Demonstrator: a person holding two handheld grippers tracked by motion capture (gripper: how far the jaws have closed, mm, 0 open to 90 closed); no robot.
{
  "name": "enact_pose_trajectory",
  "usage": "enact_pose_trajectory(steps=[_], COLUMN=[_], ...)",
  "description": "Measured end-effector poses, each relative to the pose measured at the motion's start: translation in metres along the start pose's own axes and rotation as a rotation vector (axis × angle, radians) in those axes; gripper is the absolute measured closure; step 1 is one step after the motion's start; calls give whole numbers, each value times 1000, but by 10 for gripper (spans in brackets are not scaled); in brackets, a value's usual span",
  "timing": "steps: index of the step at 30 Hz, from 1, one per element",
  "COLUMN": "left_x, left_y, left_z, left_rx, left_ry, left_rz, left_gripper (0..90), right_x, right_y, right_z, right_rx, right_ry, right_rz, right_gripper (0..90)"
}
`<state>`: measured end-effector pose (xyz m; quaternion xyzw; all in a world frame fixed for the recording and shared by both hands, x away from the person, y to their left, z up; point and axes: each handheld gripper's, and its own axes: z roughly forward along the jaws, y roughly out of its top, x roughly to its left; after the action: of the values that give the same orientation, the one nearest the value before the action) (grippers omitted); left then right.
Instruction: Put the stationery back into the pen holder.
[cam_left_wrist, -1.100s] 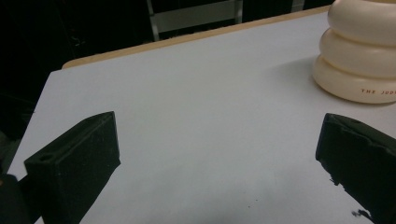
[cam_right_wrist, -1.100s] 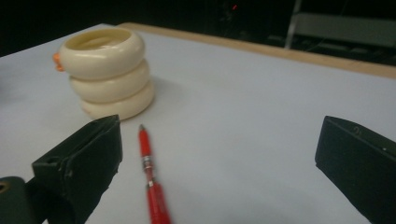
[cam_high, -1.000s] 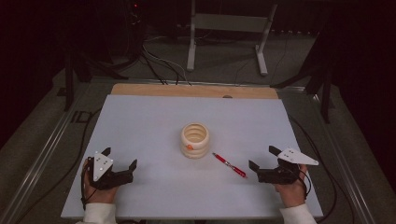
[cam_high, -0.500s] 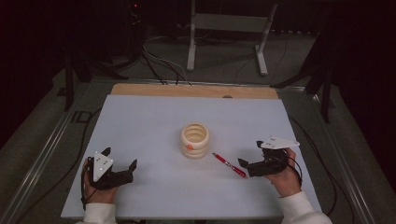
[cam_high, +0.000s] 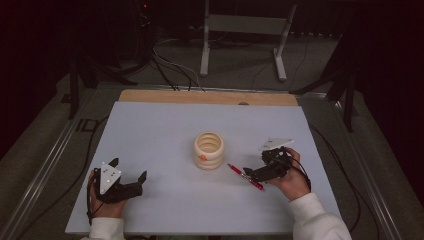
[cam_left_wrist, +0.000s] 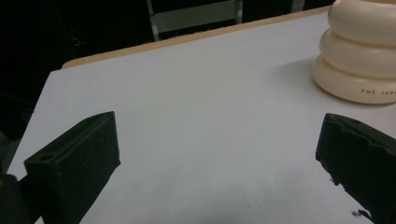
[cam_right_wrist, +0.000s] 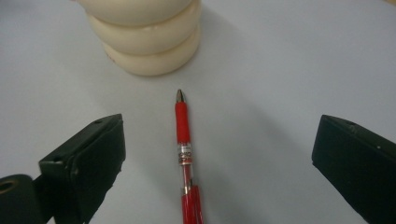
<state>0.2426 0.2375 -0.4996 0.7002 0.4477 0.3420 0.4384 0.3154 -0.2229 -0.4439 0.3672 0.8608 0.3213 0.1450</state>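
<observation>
high view: right hand-held gripper (cam_high: 252, 174) low over the pale surface (cam_high: 165, 125), jaws spread, its tips at the near end of the red pen (cam_high: 245, 176). pen lies flat, its tip toward the cream ringed holder (cam_high: 208, 150) just beyond the gripper. something small and orange shows on the holder's side; inside too dim to tell. left hand-held gripper (cam_high: 129, 176) near the surface's front edge, released, bare surface all round it and well apart from the holder.

left gripper view: jaws wide, nothing between them. open surface ahead up to the wooden edge strip (cam_left_wrist: 187, 39); holder (cam_left_wrist: 357, 56) ahead to the right.

right gripper view: jaws wide apart, unclenched, pen (cam_right_wrist: 185, 154) lengthwise midway between them, touching neither. its metal tip points at the holder (cam_right_wrist: 144, 32) straight ahead, a short gap between.
</observation>
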Motion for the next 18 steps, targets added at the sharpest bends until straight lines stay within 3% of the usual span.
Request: enact_pose_trajectory(steps=[8, 13, 18], left_x=[0, 0, 0], left_y=[0, 0, 0], left_z=[0, 0, 0], left_rx=[1, 1, 0], left_ry=[-1, -1, -2], left_rz=[0, 0, 1], left_gripper=[3, 3, 3], right_x=[2, 5, 6], right_y=[10, 14, 17], right_z=[17, 30, 39], right_rx=[79, 153, 203], right_ry=[11, 33, 48], right_rz=[-34, -72, -81], right_gripper=[110, 207, 289])
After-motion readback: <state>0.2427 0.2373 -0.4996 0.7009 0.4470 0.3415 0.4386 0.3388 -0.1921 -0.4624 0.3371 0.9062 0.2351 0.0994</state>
